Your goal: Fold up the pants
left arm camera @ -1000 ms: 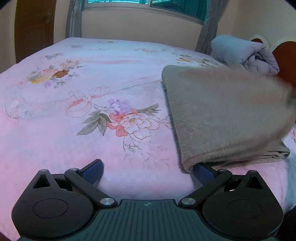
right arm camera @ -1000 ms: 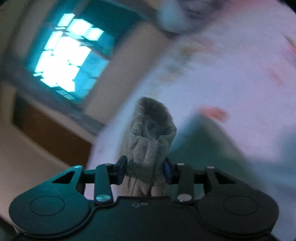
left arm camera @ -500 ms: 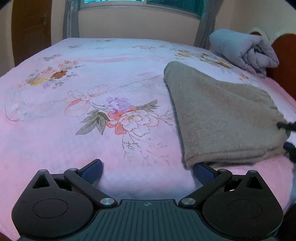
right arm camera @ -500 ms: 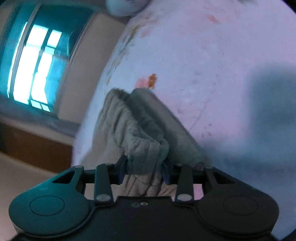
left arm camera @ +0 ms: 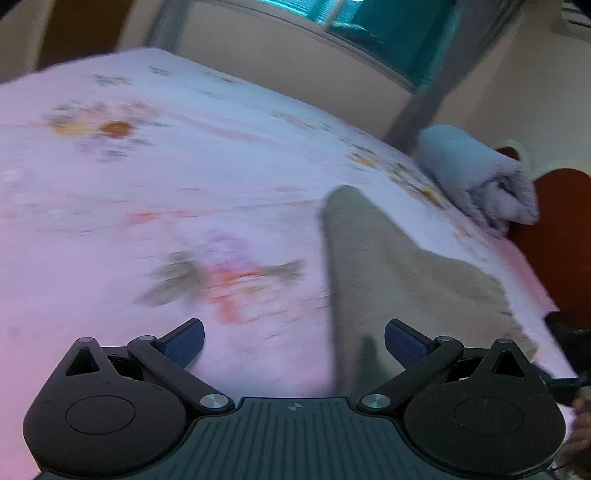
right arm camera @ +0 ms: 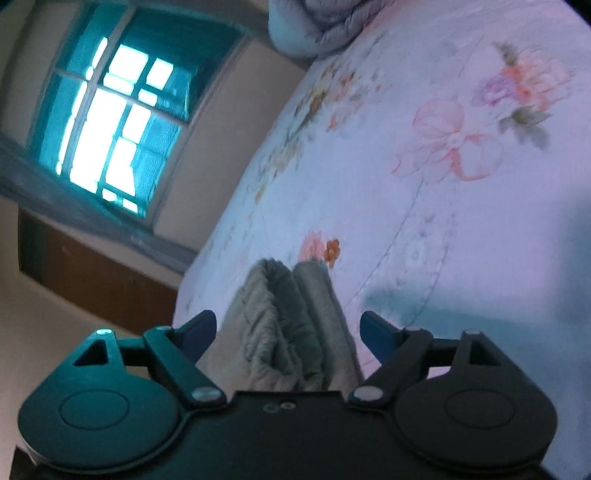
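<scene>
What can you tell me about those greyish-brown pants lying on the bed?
The pants look like soft, fuzzy fleece in a greyish tan. They lie folded on the pink flowered bedspread, near its right edge. Their bunched, layered end sits between the pads of the right gripper, whose jaws have just been opening and no longer pinch it. The left gripper is open beside them.

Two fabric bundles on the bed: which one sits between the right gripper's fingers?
The beige pants, folded on the floral sheet. They lie between the right gripper's just-opened jaws, pads clear. The grey rolled blanket sits far off by the wall.
</scene>
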Demonstrator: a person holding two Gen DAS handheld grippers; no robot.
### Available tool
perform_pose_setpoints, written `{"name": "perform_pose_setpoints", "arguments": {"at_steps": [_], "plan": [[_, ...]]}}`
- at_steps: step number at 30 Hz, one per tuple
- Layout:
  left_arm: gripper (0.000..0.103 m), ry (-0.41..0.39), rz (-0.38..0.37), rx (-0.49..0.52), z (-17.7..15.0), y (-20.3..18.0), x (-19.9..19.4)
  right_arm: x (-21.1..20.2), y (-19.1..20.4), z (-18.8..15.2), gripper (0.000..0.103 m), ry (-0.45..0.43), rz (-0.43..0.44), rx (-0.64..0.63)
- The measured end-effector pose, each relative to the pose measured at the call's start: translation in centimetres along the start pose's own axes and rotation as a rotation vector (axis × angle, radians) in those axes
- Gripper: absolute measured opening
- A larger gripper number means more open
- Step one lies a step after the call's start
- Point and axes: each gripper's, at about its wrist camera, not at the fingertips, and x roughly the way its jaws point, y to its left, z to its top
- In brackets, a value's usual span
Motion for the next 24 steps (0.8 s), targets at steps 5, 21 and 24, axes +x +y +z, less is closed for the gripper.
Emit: {"name": "perform_pose_setpoints", "arguments": {"at_steps": [5, 21, 24], "plan": [[0.103, 0.075, -0.055, 0.03, 1.2, -2.0, 4.4, 2.1, 0.3, -0.1, 0.078, 0.113, -0.032, -0.064], [0.103, 0.108, -0.097, 0.025, 2.4, -1.3, 7.0, 3.7, 3.3, 0.2, 0.054, 0.246, 0.02, -0.178], [0.103, 0.109, -0.091, 0.026, 2.4, -1.4, 7.0, 4.8, 3.0, -0.6, 0.057, 0.282, -0.013, -0.179]]}}
